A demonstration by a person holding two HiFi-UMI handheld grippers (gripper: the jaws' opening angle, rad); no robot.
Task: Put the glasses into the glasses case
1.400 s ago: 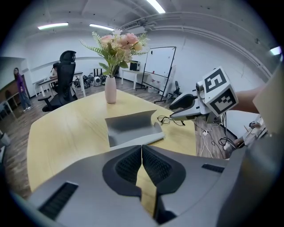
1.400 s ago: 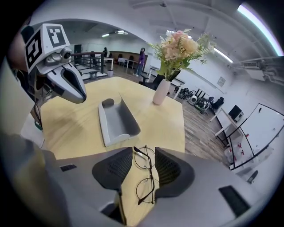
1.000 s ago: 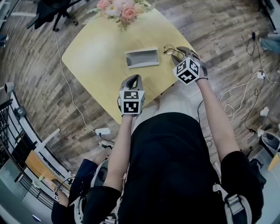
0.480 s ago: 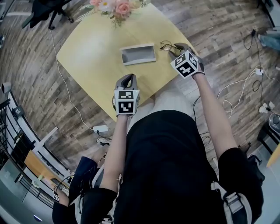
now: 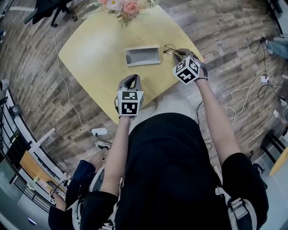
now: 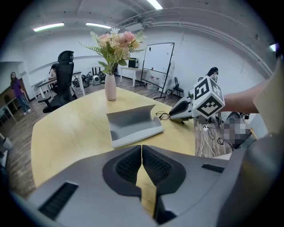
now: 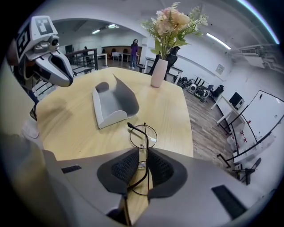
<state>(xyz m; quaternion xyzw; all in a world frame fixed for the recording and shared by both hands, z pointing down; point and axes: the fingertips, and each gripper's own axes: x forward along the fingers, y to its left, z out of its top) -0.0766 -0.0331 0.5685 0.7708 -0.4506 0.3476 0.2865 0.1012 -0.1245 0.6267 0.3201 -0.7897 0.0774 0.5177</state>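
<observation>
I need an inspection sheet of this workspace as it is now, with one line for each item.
Surface: yellow table, no damage seen.
Job's things: glasses case lies open; glasses beside it, not inside.
Clutter: vase of flowers at the far edge.
Grippers: left gripper shut, empty; right gripper has just been closing, jaws on the glasses.
Cables: white cable and power strip on the floor, none on the table.
Surroundings: wooden floor, office chair.

A yellow table (image 5: 94,49) is set on a wood-plank floor (image 5: 40,85). White walls (image 6: 199,48) are lit by ceiling strip lights (image 6: 49,27).
</observation>
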